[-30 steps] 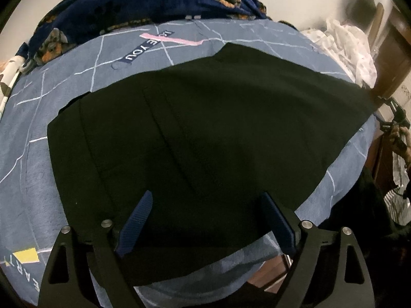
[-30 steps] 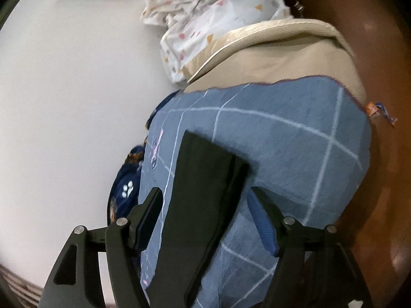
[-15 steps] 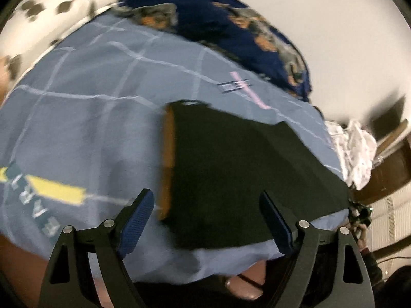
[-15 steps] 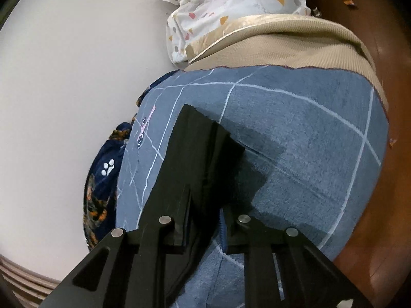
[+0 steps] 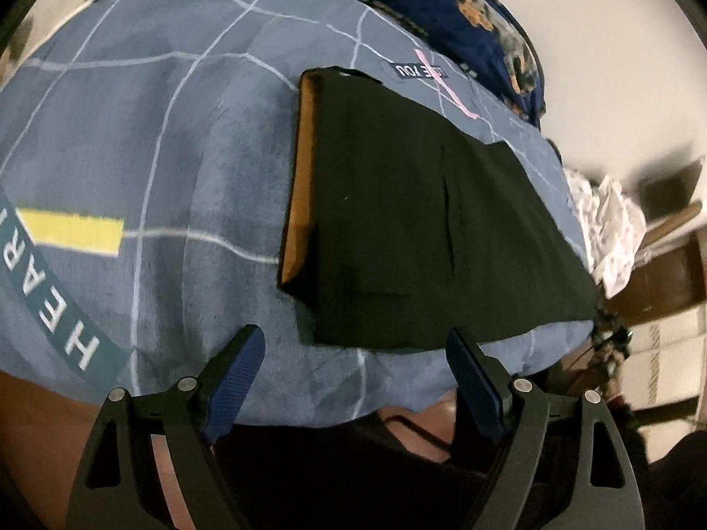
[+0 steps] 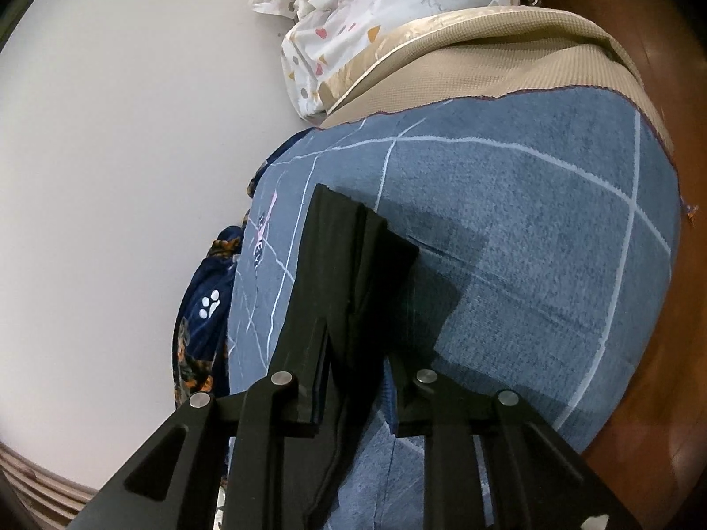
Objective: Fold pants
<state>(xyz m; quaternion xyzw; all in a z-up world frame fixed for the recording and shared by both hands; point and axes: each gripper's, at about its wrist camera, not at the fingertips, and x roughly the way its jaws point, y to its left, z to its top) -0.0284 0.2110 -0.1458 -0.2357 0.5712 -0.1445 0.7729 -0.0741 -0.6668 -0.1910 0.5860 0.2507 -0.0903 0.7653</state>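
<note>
Left wrist view shows the black pants (image 5: 424, 221) lying flat on the blue blanket (image 5: 146, 145), ahead of the left gripper (image 5: 353, 353) and a little to its right. That gripper's jaws stand wide apart and hold nothing; the near hem of the pants lies just beyond the blue fingertips (image 5: 241, 353). An orange-brown inner band (image 5: 300, 185) shows along the garment's left edge. Right wrist view shows the right gripper (image 6: 353, 380) with its jaws drawn narrow, clamped on the end of the pants (image 6: 349, 256), whose dark cloth runs forward from between the fingers across the blanket (image 6: 530, 243).
</note>
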